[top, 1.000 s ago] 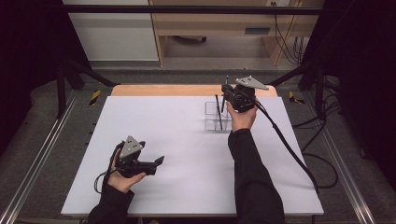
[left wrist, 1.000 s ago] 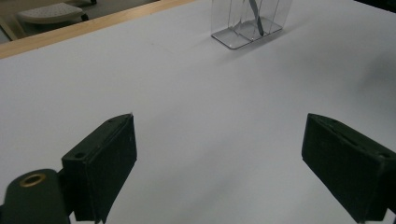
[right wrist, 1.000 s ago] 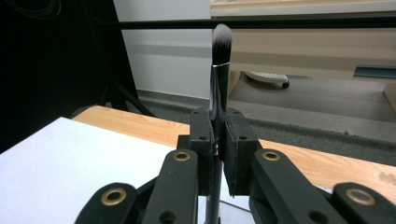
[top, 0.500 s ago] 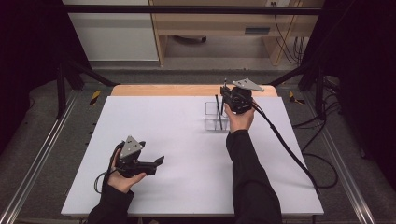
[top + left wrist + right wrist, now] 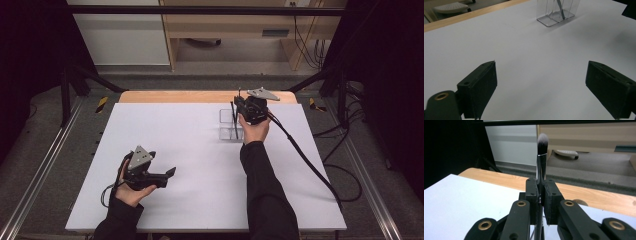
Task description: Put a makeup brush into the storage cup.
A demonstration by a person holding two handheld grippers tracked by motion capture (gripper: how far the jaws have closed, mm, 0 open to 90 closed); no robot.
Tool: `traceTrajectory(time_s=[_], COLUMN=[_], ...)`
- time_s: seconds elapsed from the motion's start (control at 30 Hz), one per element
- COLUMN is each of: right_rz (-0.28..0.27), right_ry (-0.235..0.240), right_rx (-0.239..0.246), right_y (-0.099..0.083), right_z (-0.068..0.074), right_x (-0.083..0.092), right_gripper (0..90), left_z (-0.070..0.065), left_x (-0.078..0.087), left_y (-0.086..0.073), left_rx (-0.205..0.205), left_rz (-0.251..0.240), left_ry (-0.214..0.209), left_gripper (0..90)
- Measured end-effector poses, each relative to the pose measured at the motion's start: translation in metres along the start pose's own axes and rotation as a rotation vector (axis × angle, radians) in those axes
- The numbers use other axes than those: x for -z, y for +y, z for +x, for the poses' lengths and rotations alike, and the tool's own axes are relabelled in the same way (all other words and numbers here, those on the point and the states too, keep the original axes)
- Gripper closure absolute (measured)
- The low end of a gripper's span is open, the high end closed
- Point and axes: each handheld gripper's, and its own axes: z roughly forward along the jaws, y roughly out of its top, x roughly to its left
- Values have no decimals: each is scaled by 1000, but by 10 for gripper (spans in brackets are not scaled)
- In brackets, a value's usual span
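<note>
We find no brand, label or readable writing on anything here. Our right tool (image 5: 541,202) has its jaws pinched tight on a makeup brush (image 5: 541,157), which stands upright between them, its pale-tipped bristles uppermost in the right gripper view. In the high view this right tool (image 5: 239,111) sits at about one o'clock on the white counter (image 5: 190,150), right over a clear plastic organiser (image 5: 230,125) with upright compartments. The brush's lower handle drops below the jaws and out of the right gripper view, so we cannot tell which compartment it stands in, or whether it touches the bottom. The left gripper view cuts the organiser (image 5: 556,13) off at its top edge, with one dark stem blurred inside. Our left tool (image 5: 541,87) holds nothing, its jaws spread wide over bare counter at about seven o'clock (image 5: 167,175), well apart from the organiser.
</note>
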Motion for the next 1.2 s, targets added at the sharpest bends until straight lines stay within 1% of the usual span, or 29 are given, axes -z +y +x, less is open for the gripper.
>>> traceTrajectory(time_s=[0.17, 0.33, 0.7, 0.77, 1.03, 1.07, 1.2], right_rz=[10, 21, 45, 57, 77, 86, 100], right_ry=[0, 3, 0, -1, -3, -4, -2], right_rx=[-11, -4, -12, -9, -11, -18, -18], right_y=[-6, -11, -23, -27, -34, -36, -39], right_z=[-2, -1, -2, -2, -3, -3, -4], right_x=[-1, -3, -5, -6, -8, -9, -8], right_gripper=[841, 840, 840, 840, 840, 840, 838], left_z=[0, 0, -1, -1, -1, -1, -1], left_x=[0, -1, -1, -2, -2, -2, -3], left_y=[0, 0, 0, -1, -1, -1, -1], left_rx=[-2, -2, -3, -3, -3, -3, -8], left_rz=[1, 2, 5, 6, 7, 8, 12], left_ry=[0, 0, 1, 1, 1, 1, 1], left_gripper=[95, 95, 95, 95, 96, 95, 96])
